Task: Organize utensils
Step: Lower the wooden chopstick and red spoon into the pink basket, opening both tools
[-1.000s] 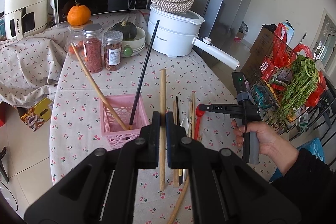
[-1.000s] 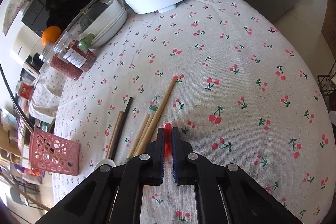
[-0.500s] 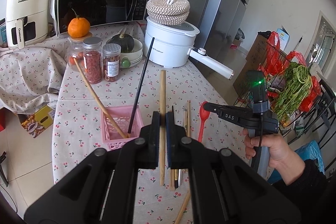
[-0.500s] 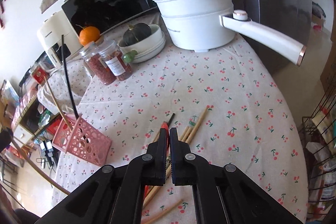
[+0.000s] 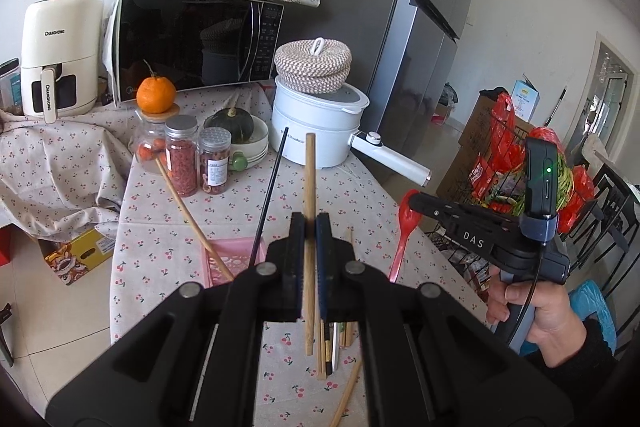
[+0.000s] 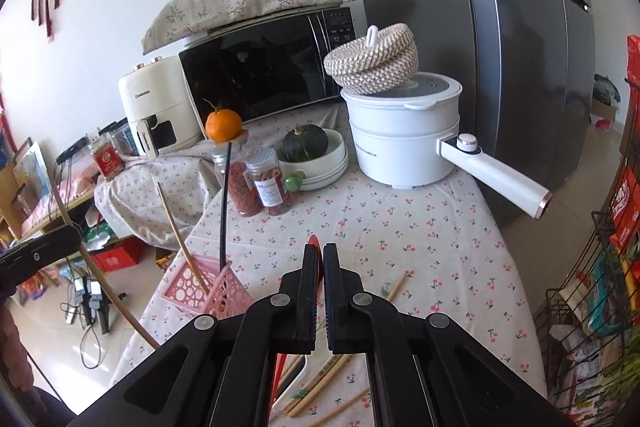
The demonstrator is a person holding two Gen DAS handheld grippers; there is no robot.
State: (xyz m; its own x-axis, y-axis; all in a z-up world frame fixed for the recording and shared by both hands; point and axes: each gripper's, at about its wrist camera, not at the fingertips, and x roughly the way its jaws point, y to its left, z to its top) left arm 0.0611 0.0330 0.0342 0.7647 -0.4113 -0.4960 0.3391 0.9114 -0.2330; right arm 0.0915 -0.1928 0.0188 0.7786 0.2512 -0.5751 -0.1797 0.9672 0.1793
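My left gripper [image 5: 309, 223] is shut on a thick wooden stick [image 5: 309, 179] and holds it upright above the table. My right gripper [image 6: 320, 249] is shut on a red plastic spoon [image 6: 313, 241], also seen in the left wrist view [image 5: 405, 227], lifted off the table. A pink perforated basket [image 6: 200, 287] stands at the table's left side with a black chopstick [image 6: 225, 203] and a wooden chopstick [image 6: 176, 227] leaning in it. Several loose wooden chopsticks [image 5: 326, 347] lie on the cherry-print cloth below the grippers.
At the back of the table stand a white electric pot with a long handle [image 6: 404, 135], a bowl with a green squash [image 6: 312, 155], spice jars [image 5: 182, 155], an orange [image 5: 156, 94], a microwave [image 5: 192, 39] and an air fryer [image 5: 60, 55]. A wire rack of groceries [image 5: 520, 163] stands at the right.
Both grippers have risen well above the table with their utensils. The red spoon has been lifted off the cloth, and the views now tilt up toward the back wall.
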